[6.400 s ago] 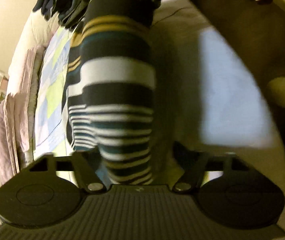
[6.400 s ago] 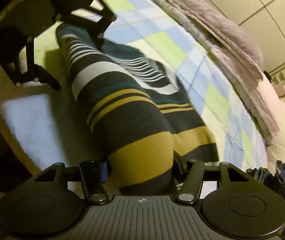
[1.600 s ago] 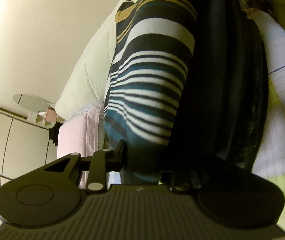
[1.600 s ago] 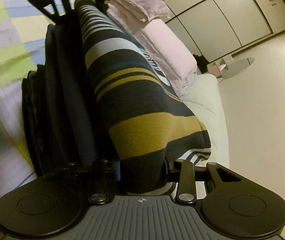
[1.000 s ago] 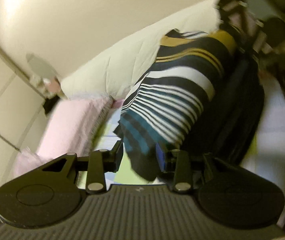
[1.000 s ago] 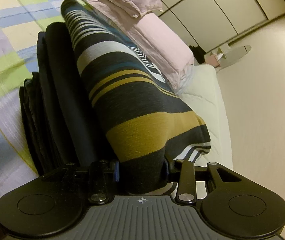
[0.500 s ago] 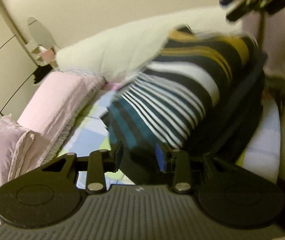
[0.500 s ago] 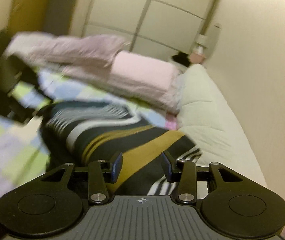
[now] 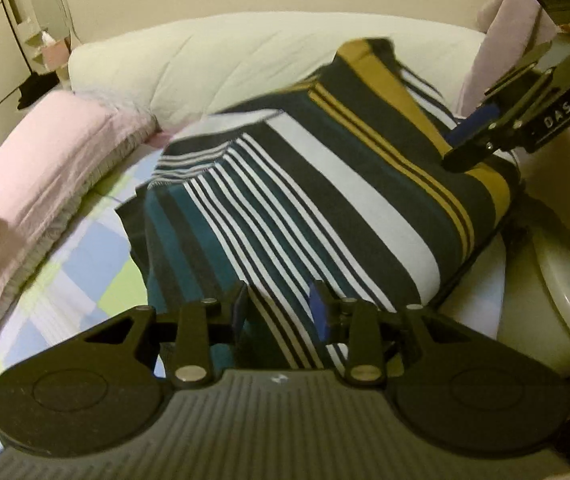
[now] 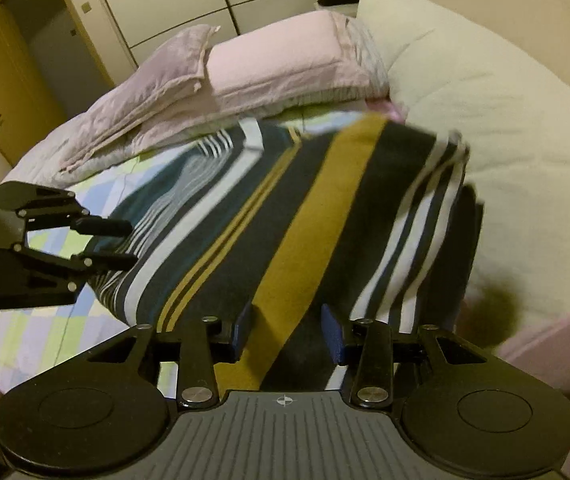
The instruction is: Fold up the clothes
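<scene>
Both pairs of fingers stand released: the left gripper (image 9: 279,312) and right gripper (image 10: 287,330), clamped on the striped sweater (image 9: 325,184) a second ago, have let go and drawn back. The sweater now lies folded flat atop a dark folded pile (image 10: 471,216) on the checked bedsheet (image 9: 65,264), cream duvet (image 10: 485,100) at 1 o'clock. This piece looks stacked and done.

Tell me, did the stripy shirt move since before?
Yes. The striped shirt went from the checkered sheet onto the dark pile, nearer the cream duvet.
</scene>
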`<state>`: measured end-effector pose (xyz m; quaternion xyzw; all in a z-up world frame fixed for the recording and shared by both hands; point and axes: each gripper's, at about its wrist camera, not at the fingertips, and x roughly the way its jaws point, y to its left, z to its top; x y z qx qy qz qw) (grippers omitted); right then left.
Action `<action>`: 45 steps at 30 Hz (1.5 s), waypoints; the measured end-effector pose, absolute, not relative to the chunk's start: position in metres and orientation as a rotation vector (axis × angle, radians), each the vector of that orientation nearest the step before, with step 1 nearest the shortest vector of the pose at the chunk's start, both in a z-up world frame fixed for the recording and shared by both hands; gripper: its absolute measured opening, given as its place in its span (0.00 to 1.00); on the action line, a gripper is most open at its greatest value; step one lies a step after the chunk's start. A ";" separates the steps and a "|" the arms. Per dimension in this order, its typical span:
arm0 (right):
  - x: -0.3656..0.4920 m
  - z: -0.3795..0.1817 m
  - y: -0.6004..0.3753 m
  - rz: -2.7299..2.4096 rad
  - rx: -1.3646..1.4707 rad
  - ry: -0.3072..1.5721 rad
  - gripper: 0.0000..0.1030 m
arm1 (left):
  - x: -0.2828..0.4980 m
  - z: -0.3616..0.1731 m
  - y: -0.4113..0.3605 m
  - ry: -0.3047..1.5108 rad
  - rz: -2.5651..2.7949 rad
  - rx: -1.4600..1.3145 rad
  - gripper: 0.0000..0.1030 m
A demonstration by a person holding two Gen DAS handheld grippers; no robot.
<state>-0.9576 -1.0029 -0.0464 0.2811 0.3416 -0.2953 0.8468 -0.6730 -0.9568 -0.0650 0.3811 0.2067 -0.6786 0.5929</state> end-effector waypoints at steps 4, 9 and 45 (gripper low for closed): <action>-0.956 -0.045 -1.001 -0.635 0.563 0.700 0.40 | -0.670 -0.054 -0.967 0.469 -1.559 0.879 0.30; -0.950 -0.036 -0.992 -0.677 0.462 0.689 0.57 | -0.670 -0.047 -0.962 0.457 -1.521 0.853 0.34; -0.941 -0.017 -0.679 -1.304 0.683 0.608 0.98 | -0.682 -0.016 -0.692 0.633 -1.510 0.521 0.97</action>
